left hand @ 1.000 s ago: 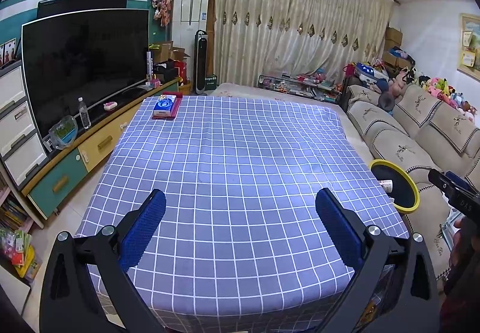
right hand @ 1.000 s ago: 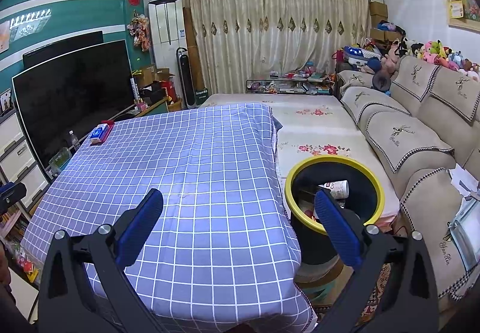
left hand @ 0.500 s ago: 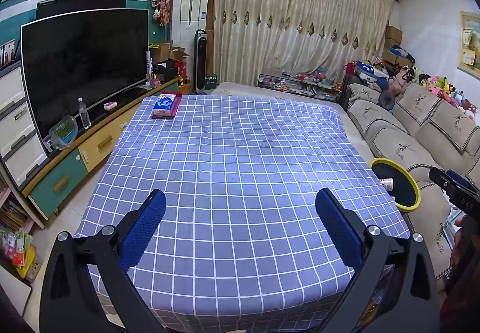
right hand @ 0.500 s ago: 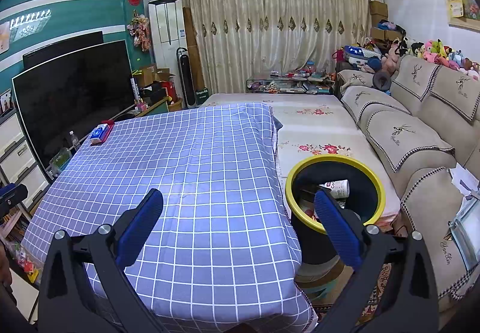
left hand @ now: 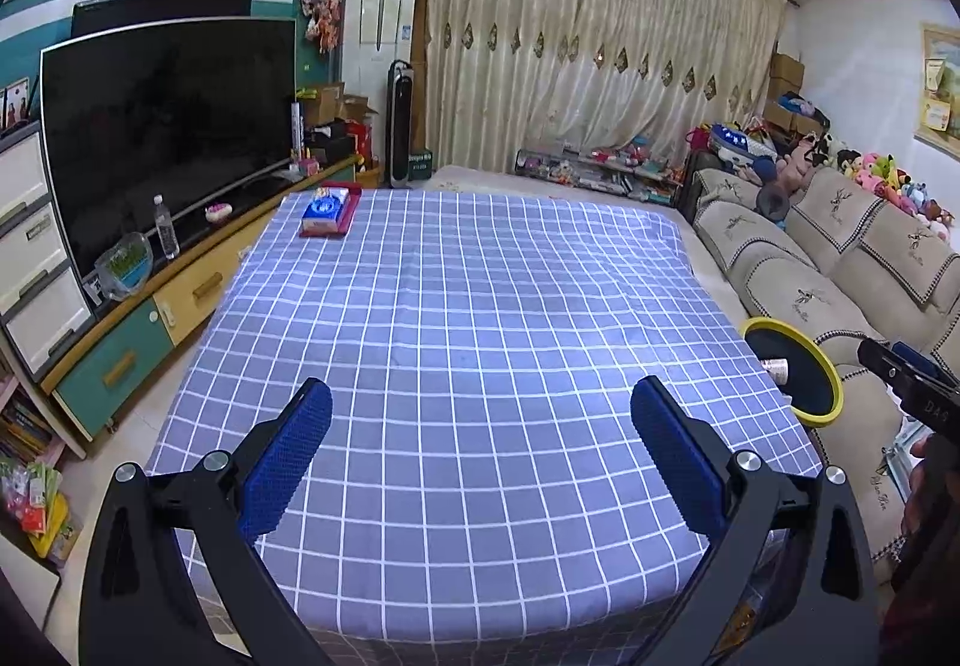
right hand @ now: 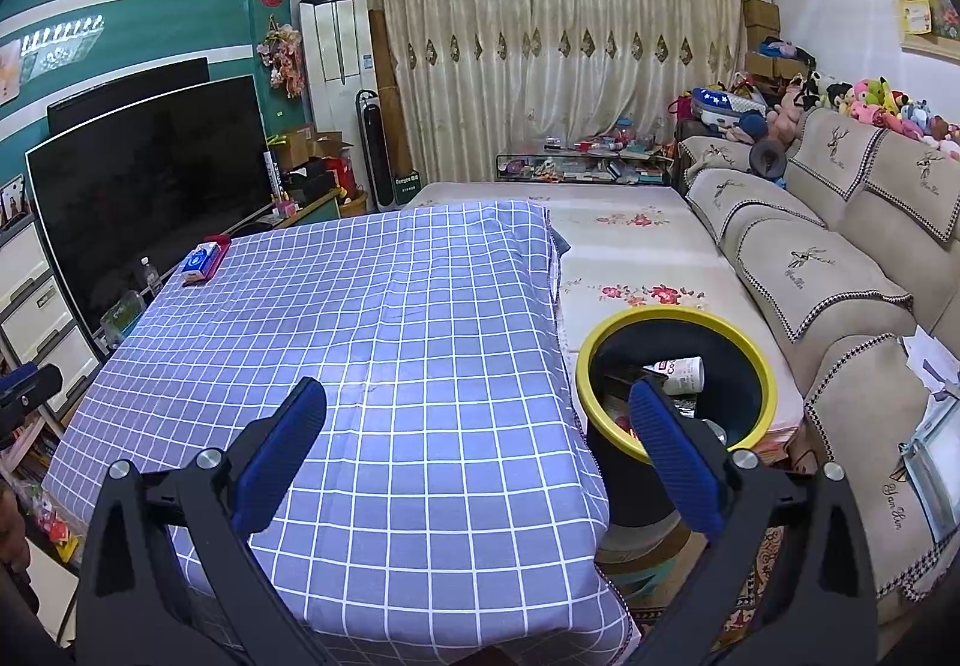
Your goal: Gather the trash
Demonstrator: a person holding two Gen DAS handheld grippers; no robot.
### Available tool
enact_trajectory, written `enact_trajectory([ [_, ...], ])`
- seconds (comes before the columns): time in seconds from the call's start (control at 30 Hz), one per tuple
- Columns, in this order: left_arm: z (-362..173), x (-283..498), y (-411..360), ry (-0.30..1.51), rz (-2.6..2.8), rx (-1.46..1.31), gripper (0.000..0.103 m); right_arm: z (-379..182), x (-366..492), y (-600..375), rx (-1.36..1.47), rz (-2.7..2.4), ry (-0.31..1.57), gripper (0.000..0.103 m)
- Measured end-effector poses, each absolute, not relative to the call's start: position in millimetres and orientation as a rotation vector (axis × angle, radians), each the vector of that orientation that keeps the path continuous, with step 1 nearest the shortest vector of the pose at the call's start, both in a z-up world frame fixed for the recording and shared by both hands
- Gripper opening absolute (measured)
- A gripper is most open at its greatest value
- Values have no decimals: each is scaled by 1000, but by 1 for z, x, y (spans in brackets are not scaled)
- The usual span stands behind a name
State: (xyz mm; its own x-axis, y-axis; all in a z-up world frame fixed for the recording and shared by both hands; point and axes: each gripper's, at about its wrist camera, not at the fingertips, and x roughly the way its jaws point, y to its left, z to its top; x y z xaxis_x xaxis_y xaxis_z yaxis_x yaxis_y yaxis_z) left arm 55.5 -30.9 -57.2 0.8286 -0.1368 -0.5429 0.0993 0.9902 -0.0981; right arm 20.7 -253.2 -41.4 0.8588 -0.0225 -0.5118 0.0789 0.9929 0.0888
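A black bin with a yellow rim [right hand: 612, 333] stands to the right of the table and holds a white paper cup [right hand: 684, 371] and other trash; it also shows in the left wrist view [left hand: 831, 366]. My left gripper [left hand: 480, 450] is open and empty above the near edge of the table with the blue checked cloth [left hand: 480, 306]. My right gripper [right hand: 477, 447] is open and empty near the table's right front corner, its right finger [right hand: 672, 444] in front of the bin. A blue tissue pack on a red tray [left hand: 327, 210] lies at the far left corner.
A TV [left hand: 162, 126] on a low cabinet runs along the left. A beige sofa [right hand: 840, 270] with plush toys lines the right wall. A floral mat [right hand: 624, 258] lies behind the bin. Curtains and clutter fill the back.
Both grippers stay open and almost still. The left view has shifted slightly, with the bin a little lower at its right edge.
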Motion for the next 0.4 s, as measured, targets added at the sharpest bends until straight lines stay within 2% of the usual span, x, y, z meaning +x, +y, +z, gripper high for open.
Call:
enact_trajectory([
  [0.23, -57, 84, -32, 607, -135, -42, 98, -37, 44, -247, 93, -23, 538, 96],
  [0.4, -69, 162, -16, 633, -77, -4, 98, -36, 127, -226, 90, 54, 592, 96],
])
